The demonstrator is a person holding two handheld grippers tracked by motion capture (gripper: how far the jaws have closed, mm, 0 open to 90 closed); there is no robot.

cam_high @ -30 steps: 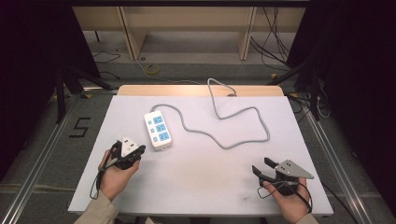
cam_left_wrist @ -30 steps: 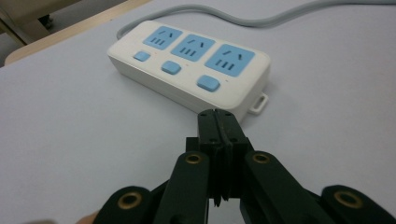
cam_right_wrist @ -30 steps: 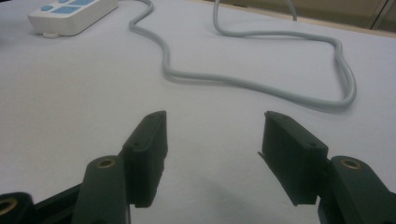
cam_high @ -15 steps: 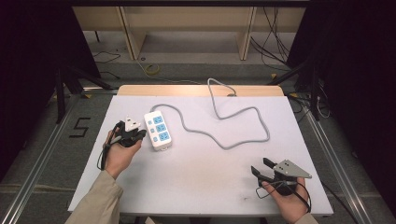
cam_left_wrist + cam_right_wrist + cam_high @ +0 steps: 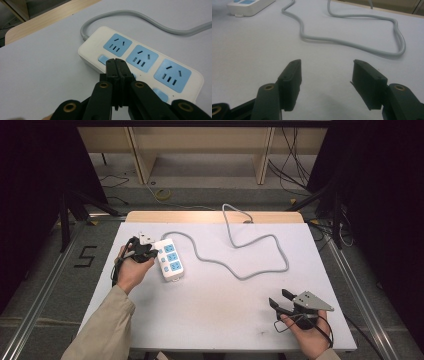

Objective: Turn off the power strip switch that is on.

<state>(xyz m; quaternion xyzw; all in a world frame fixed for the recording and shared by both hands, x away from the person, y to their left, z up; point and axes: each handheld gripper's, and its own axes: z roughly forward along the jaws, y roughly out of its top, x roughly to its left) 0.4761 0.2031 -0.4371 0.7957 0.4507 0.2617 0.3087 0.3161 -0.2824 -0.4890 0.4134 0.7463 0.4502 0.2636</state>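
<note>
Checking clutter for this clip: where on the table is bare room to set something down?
Free: the broad patch between the power strip, the cable loop and the right tongs; also the near-left corner. Crowded: the far-left, where the shut left tongs meet the strip.

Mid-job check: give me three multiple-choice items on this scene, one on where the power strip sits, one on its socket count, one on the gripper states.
1. The power strip lies
A. beside the left gripper
B. beside the right gripper
C. on the floor

2. Blue socket panels on the strip:
A. two
B. three
C. five

3. Gripper states:
A. both open
B. left open, right shut
C. left shut, right open

Answers: 1 A, the left jaws hover over the strip's edge. 2 B, three panels show in the left gripper view. 3 C, left jaws meet with nothing between; right jaws stand apart over the bare table.
</note>
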